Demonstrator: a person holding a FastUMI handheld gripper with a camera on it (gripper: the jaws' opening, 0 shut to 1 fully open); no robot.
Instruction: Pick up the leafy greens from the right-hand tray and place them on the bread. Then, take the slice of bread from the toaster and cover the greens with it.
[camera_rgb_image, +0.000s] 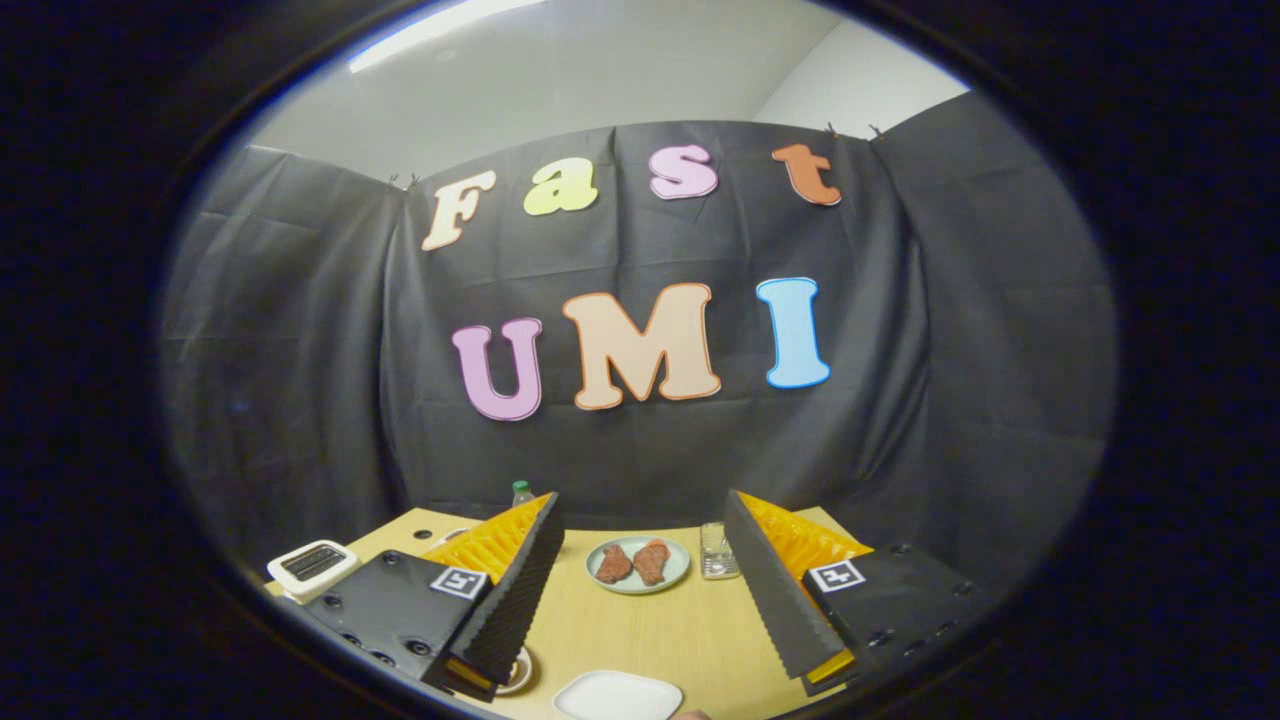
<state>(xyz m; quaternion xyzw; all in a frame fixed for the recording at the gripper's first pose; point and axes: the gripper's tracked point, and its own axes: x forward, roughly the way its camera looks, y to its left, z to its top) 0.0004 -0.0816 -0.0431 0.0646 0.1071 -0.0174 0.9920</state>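
The fingers (640, 560) stand wide apart above the tabletop (640, 630) with nothing between them but bare wood and the things lying on it; they hold nothing.

Nearest, low between the fingers, lies a white tray (618, 695) with rounded corners, cut off at its near side; what it carries cannot be told from here. At its near right edge a small brownish bit (690, 715) peeps in, too little of it to name. Just beside the left finger's base, partly hidden by it, sits a small round white dish (518, 672) with something dark in it.

Farther on, between the fingertips and a little beyond them, rests a pale green plate (675, 572) with two reddish-brown pieces of meat (632, 563) lying side by side on it. Just right of the plate, close to the right finger, stands a clear glass (717, 552).

To the left, outside the left finger, the white toaster (312, 568) sits at the tabletop's edge, its dark slot facing up; whether a slice is inside cannot be told. Behind the left fingertip the green cap and neck of a bottle (522, 493) show. The greens and the bread cannot be made out.

Behind it all hangs the black cloth wall (300, 350), with a pale room wall (620, 70) above it.
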